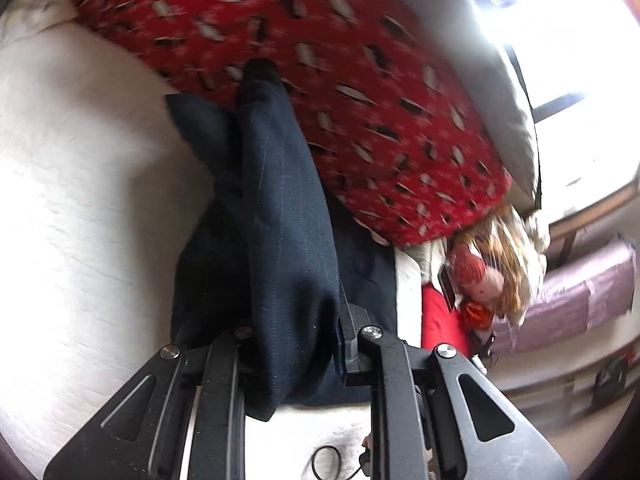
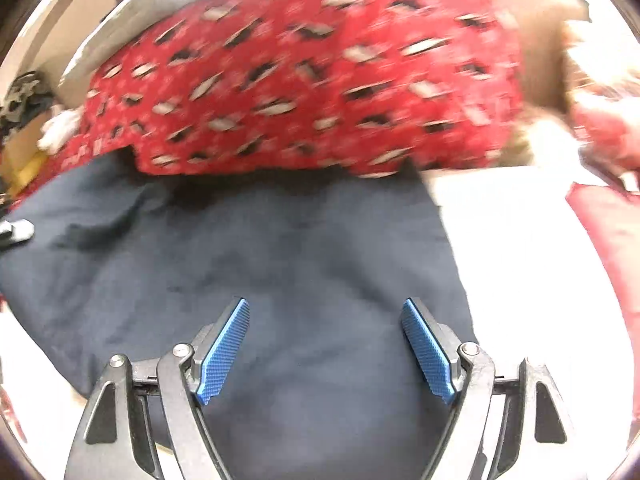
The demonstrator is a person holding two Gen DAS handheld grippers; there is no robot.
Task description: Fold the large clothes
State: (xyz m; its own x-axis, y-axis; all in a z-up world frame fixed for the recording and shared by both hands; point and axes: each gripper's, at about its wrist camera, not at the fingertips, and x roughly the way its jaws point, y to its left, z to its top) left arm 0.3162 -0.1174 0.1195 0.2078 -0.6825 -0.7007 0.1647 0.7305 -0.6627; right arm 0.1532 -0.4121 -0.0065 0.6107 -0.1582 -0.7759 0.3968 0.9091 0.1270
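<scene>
Left wrist view: our left gripper (image 1: pixel 298 344) pinches a bunched fold of the navy garment (image 1: pixel 276 216) between its fingers; its long axis runs toward 12 o'clock, up to the red patterned blanket (image 1: pixel 320 80) on the white bed (image 1: pixel 80 200).

Right wrist view: our right gripper (image 2: pixel 326 350) has fingers spread wide, hovering over the navy garment (image 2: pixel 240 248), which lies flat, stretching to 9 o'clock. We judge the right nearer the free cloth.
</scene>
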